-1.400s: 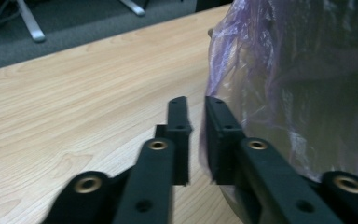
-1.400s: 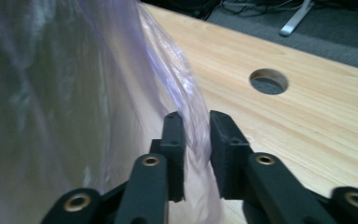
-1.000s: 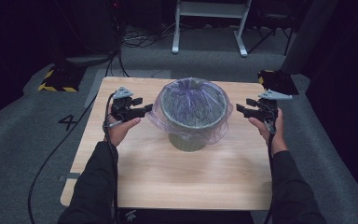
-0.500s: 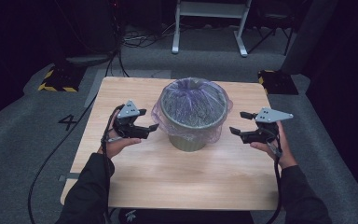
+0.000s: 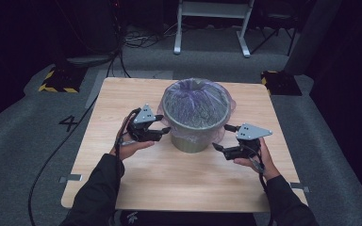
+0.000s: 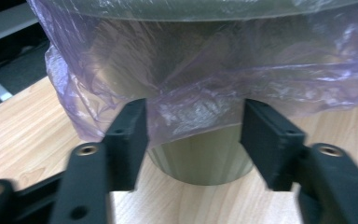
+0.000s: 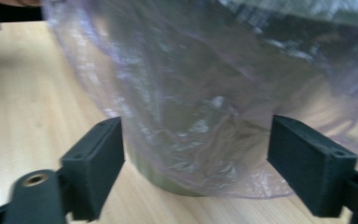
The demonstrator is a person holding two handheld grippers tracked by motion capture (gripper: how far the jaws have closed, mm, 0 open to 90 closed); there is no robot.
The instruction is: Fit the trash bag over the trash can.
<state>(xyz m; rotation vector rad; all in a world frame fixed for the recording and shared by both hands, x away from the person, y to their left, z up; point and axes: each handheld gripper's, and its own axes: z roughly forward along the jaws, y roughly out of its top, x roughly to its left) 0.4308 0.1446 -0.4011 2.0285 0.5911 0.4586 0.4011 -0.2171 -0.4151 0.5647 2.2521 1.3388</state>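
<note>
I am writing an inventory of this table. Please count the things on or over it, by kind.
Bins: 1
Purple plastic bags lining the bin: 1
Grippers: 2, left gripper and right gripper, both open
Total: 4

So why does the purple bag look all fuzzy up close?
In the right gripper view the bin liner is smeared, perhaps by motion or closeness; in the left gripper view it is sharper, with soft glare; in the high view the table is lit and the room around dark.

Wooden table [image 5: 179, 183], grey carpet floor [image 5: 23, 141], white stand legs [image 5: 212, 23], yellow-black striped block [image 5: 59, 80]
</note>
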